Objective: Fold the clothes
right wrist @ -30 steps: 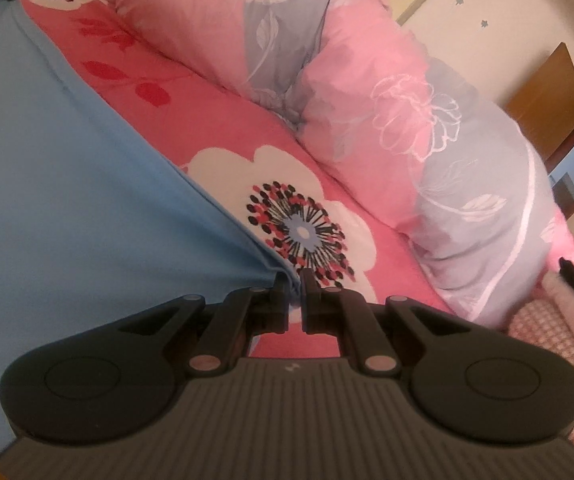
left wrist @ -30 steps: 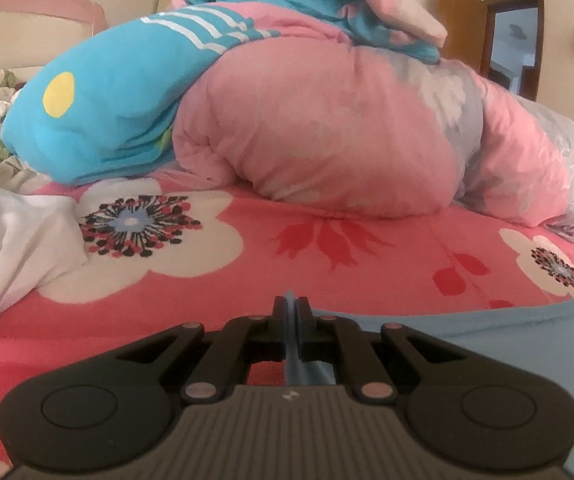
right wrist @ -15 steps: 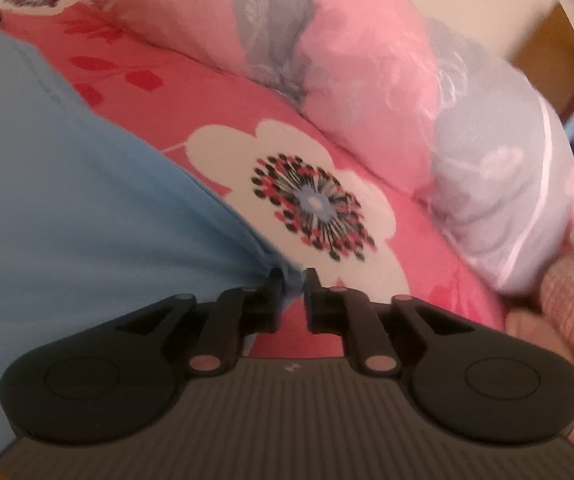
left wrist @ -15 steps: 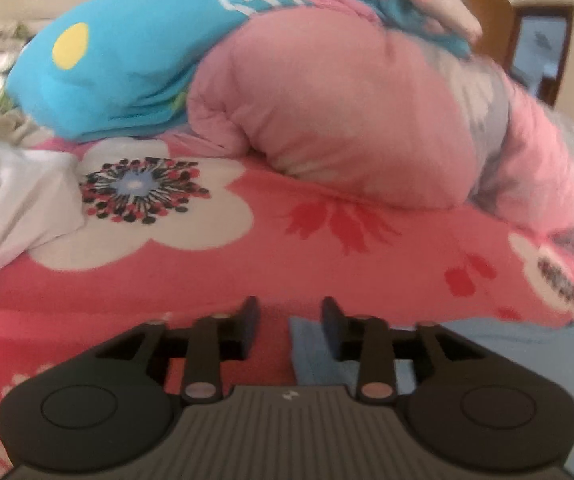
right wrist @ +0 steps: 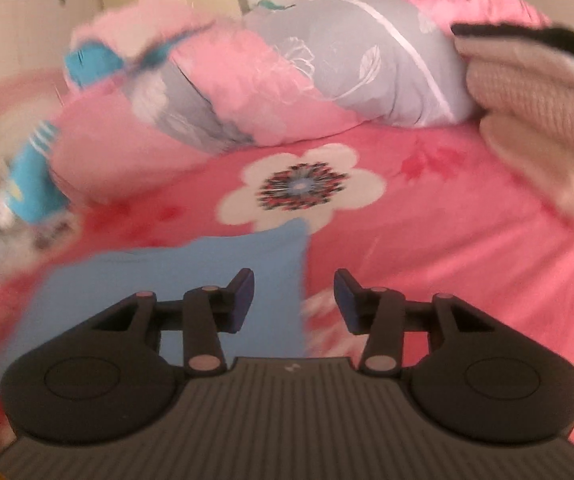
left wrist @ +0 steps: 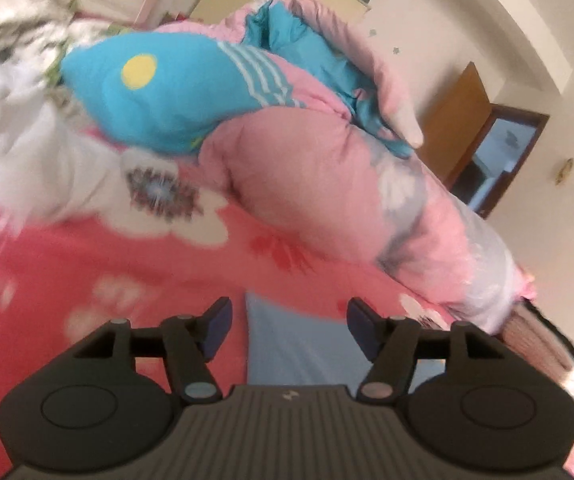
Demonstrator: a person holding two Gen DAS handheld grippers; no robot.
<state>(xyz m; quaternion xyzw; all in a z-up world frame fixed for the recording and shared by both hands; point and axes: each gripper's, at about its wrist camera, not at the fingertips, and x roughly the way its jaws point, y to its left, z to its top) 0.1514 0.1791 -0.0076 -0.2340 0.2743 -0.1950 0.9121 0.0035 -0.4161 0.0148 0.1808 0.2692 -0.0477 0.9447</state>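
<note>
Both grippers are hanging above the bed, and neither is holding anything. The left gripper [left wrist: 289, 320] is showing its jaws spread wide, with nothing between the two fingers. The right gripper [right wrist: 294, 294] is showing the same: jaws well apart, no cloth pinched.

The light blue garment [right wrist: 191, 280] is lying flat on the pink floral bedsheet [right wrist: 447, 248], one piece only. In the right wrist view its corner is pointing toward a big white flower print [right wrist: 301, 188], and its edge is running down between the fingers. In the left wrist view the light blue garment [left wrist: 299, 348] is sitting just under and beyond the open fingers, its top edge squared against the sheet.

No box or basket is showing; the bed is doing all the holding. Piled along its far side, one pink and grey quilt [left wrist: 327, 184] is bulging up, with a blue pillow [left wrist: 159, 96] bearing one yellow dot wedged against it.

Only the left view is giving us the white cloth [left wrist: 19, 152], blurred at the left edge, and a wooden door [left wrist: 459, 124]. Only the right view is showing clearly a pinkish knitted garment [right wrist: 535, 116] with a dark edge heaped at the right; the left view is catching just a sliver.
</note>
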